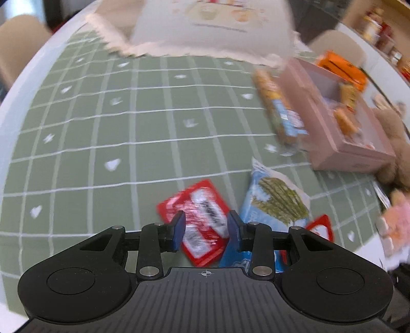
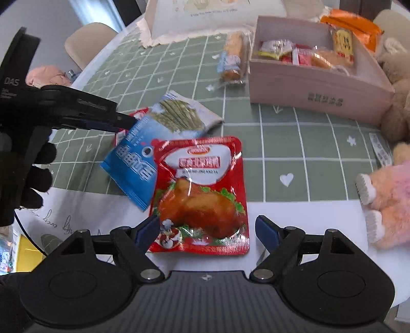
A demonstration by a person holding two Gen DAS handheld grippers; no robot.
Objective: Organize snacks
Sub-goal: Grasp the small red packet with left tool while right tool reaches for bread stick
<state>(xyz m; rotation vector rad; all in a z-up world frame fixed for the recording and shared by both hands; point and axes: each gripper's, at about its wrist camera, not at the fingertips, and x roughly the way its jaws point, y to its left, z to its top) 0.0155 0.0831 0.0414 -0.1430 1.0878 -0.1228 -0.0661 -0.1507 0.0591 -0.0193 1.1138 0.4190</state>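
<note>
In the left wrist view my left gripper (image 1: 207, 229) is shut on a small red packet (image 1: 202, 205), which sits crumpled between the blue pads. From the right wrist view, that gripper (image 2: 128, 123) reaches in from the left, held by a black-gloved hand (image 2: 30, 174). A blue and white snack packet (image 2: 143, 156) lies beside it and shows again in the left wrist view (image 1: 276, 202). My right gripper (image 2: 207, 230) stands open, its pads on either side of the lower end of a large red chicken packet (image 2: 202, 194) lying flat. A pink box (image 2: 320, 84) holding several snacks stands at the back right.
A biscuit roll (image 2: 232, 59) lies left of the box and an orange packet (image 2: 353, 23) sits behind it. A pale paper bag (image 2: 205, 20) stands at the far edge. A pink plush toy (image 2: 389, 205) and a brown bear (image 2: 397, 102) crowd the right side. A beige chair (image 2: 87, 43) stands beyond the table.
</note>
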